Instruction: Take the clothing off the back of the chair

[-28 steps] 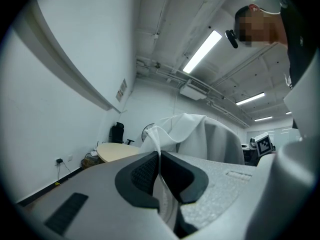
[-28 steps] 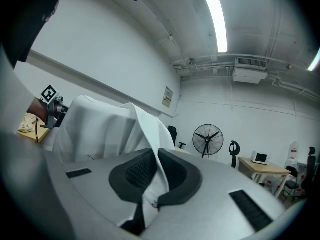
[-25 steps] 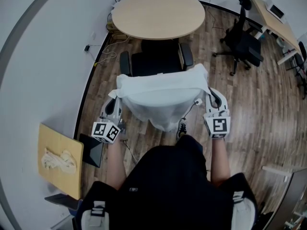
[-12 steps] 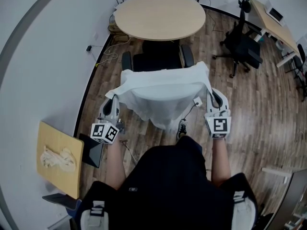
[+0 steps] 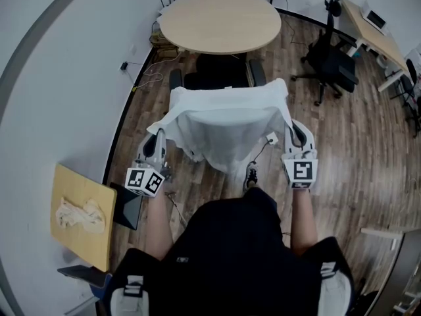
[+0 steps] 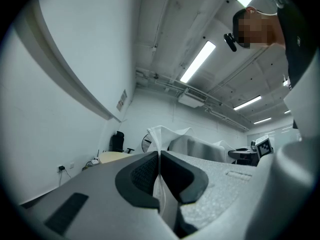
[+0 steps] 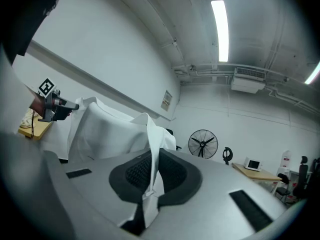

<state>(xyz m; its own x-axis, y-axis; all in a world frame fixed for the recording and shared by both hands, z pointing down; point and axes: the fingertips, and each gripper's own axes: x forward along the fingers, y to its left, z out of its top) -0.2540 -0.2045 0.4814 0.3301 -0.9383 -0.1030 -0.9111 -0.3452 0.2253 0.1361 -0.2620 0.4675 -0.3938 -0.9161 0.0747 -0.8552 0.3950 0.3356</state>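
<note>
Torso in a black top (image 5: pixel 230 255) fills the bottom of the head view, with one bare forearm reaching forward on each side. Each forearm ends at a marker cube, and beyond the cubes the left gripper (image 5: pixel 156 142) and the right gripper (image 5: pixel 296 131) point away from the person, level with each other and well apart.

Between them hangs a white shirt (image 5: pixel 227 127), stretched out wide. The left gripper is pinched onto its left edge and the right gripper onto its right edge. In the left gripper view the dark pads (image 6: pixel 142 176) are pressed together with only a thin fold of white cloth between them. In the right gripper view the pads (image 7: pixel 137 171) are likewise clamped on a strip of the same cloth, which rises from the jaws and spreads towards the other gripper.

The shirt's middle sags towards the person, and its far edge drapes over the spot where the back of the black office chair (image 5: pixel 217 79) stands. The backrest itself is hidden, so I cannot tell whether the cloth touches it. The chair's seat and both armrests show just past the cloth.

Beyond the chair is a round wooden table (image 5: pixel 220 18). To the right, on the wood floor (image 5: pixel 355 150), stands a second black office chair (image 5: pixel 332 58), with a desk (image 5: pixel 375 28) behind it.
</note>
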